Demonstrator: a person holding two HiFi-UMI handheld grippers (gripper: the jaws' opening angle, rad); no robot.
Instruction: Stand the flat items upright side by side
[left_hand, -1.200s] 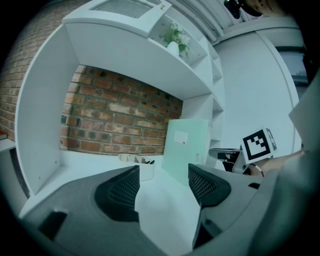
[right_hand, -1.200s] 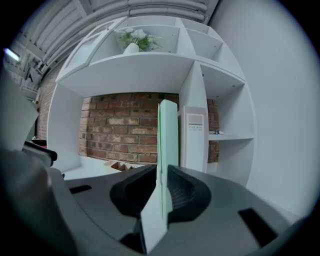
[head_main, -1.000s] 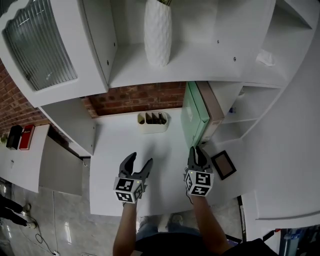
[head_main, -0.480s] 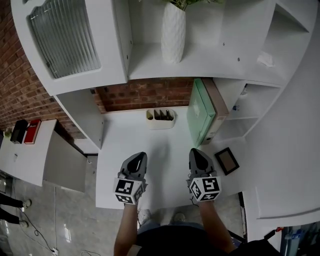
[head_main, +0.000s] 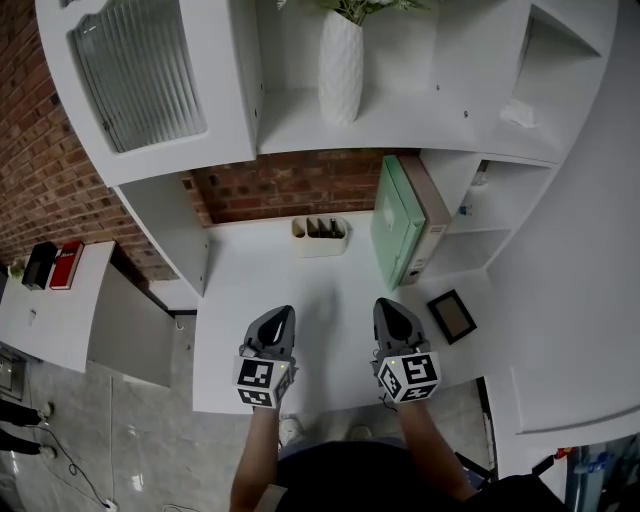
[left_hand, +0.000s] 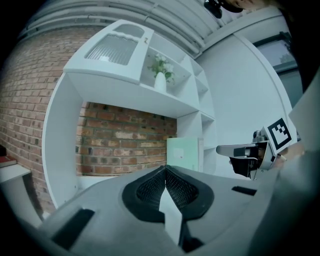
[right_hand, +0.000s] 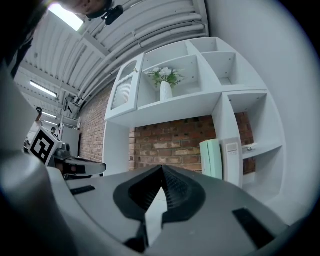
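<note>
A pale green flat item (head_main: 393, 222) stands upright on the white desk, leaning against a tan flat item (head_main: 432, 205) beside the shelf partition. A dark framed picture (head_main: 451, 315) lies flat at the desk's right front. My left gripper (head_main: 284, 311) hovers over the front of the desk; its jaws have just closed and hold nothing. My right gripper (head_main: 386, 303) is shut and empty, a little in front of the green item's lower end. The left gripper view shows the shut jaws (left_hand: 165, 167) and the green item (left_hand: 182, 154) ahead. The right gripper view shows the same (right_hand: 161, 167), (right_hand: 211, 159).
A cream organiser (head_main: 320, 237) with several slots sits at the back of the desk against the brick wall. A white vase (head_main: 341, 65) stands on the shelf above. Open shelf compartments (head_main: 490, 215) lie to the right, a cabinet door (head_main: 140, 70) to the upper left.
The left jaws went from wide open to shut, and the right jaws closed the small gap they had. Both grippers pulled back slightly from the green item.
</note>
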